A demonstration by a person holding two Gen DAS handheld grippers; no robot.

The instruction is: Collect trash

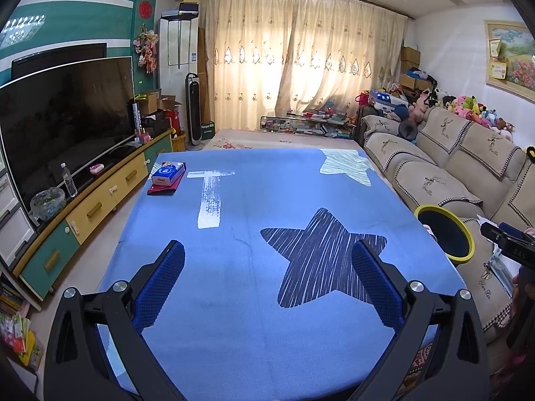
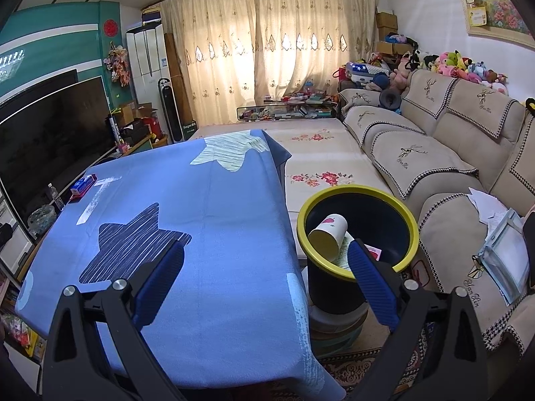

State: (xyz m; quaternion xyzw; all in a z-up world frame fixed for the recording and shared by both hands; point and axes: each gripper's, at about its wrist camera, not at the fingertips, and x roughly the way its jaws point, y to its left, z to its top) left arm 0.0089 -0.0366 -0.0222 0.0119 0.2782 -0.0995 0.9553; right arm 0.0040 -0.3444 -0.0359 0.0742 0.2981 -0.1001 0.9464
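A dark bin with a yellow rim (image 2: 359, 193) stands on a stool beside the table's right edge; its rim also shows in the left wrist view (image 1: 468, 234). Inside lies a white paper cup (image 2: 329, 234) on its side, with paper scraps beneath it. My right gripper (image 2: 267, 272) is open and empty, one finger over the blue tablecloth (image 2: 217, 207), the other over the bin's near rim. My left gripper (image 1: 267, 274) is open and empty above the tablecloth (image 1: 250, 200), near the dark star. The right gripper's body (image 1: 508, 247) shows at the left view's right edge.
A tissue pack (image 1: 168, 173) on a red item sits at the table's far left corner. A sofa (image 2: 434, 153) runs along the right, with papers and a plastic folder (image 2: 505, 254) on its seat. A TV (image 1: 63, 117) and cabinet line the left wall.
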